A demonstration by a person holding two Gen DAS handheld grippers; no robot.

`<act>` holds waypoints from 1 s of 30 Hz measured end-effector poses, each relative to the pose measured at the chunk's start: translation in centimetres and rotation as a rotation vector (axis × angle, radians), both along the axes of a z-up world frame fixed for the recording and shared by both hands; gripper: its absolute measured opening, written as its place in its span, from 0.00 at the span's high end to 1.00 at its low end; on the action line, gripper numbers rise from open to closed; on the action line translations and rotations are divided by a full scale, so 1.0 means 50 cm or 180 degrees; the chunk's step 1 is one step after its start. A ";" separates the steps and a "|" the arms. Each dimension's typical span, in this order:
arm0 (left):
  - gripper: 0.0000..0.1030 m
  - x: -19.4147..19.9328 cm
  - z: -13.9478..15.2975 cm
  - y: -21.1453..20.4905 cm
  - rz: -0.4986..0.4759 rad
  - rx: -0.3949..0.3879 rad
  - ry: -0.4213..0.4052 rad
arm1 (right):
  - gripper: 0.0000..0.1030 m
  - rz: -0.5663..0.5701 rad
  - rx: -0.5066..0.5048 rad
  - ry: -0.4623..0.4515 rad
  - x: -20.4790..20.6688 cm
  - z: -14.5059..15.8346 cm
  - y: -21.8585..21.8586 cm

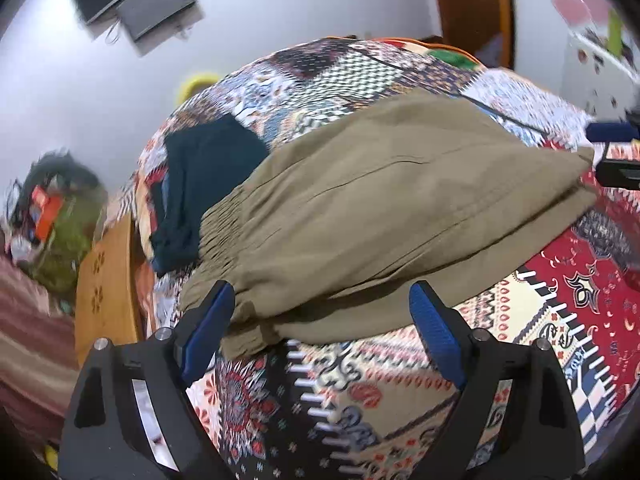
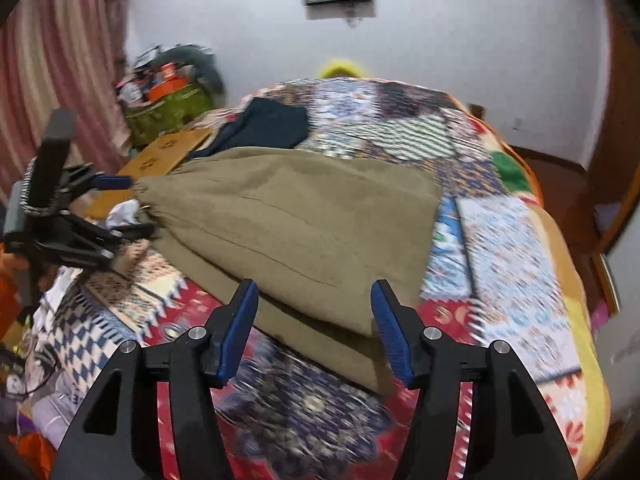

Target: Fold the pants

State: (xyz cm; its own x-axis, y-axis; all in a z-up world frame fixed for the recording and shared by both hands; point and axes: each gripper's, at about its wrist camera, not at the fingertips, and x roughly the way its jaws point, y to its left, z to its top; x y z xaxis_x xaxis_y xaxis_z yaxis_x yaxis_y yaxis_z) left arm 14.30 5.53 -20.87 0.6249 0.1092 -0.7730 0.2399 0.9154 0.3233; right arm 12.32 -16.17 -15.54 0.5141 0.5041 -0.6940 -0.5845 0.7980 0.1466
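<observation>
The olive-khaki pants point(image 1: 384, 208) lie folded on the patchwork bedspread point(image 1: 400, 380); soft, light cotton, I judge, best pinched at the elastic waistband point(image 1: 224, 220) or folded hem. Left gripper point(image 1: 320, 320) gapes wide, holding nothing; right gripper point(image 2: 316, 320) stands half open, cloth between but unpinched. Beyond the pants' waistband, a dark navy garment point(image 1: 200, 184) crowds close.

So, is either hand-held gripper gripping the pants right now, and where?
Neither. The left hand-held gripper and right hand-held gripper both stand open, pads clear of the folded khaki pants, which lie on the patterned bedspread.
</observation>
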 end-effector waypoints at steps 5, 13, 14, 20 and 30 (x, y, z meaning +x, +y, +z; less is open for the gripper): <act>0.21 0.025 -0.002 -0.021 -0.0178 0.0125 0.0001 | 0.47 0.0266 -0.0052 0.0006 0.017 -0.009 0.073; 0.67 0.051 0.017 -0.023 -0.0268 -0.0031 0.0095 | 0.47 0.0531 -0.0278 0.0037 0.027 -0.036 0.166; 0.72 0.052 0.022 -0.023 -0.0273 -0.0086 0.0108 | 0.47 0.0561 -0.0314 0.0018 0.026 -0.038 0.174; 0.82 0.057 0.058 -0.015 -0.0230 -0.0346 0.0064 | 0.50 0.0611 -0.0476 -0.0128 0.029 -0.043 0.202; 0.85 0.030 0.091 -0.011 -0.0277 -0.0531 -0.0004 | 0.92 0.0473 -0.0306 -0.0231 0.032 0.000 0.165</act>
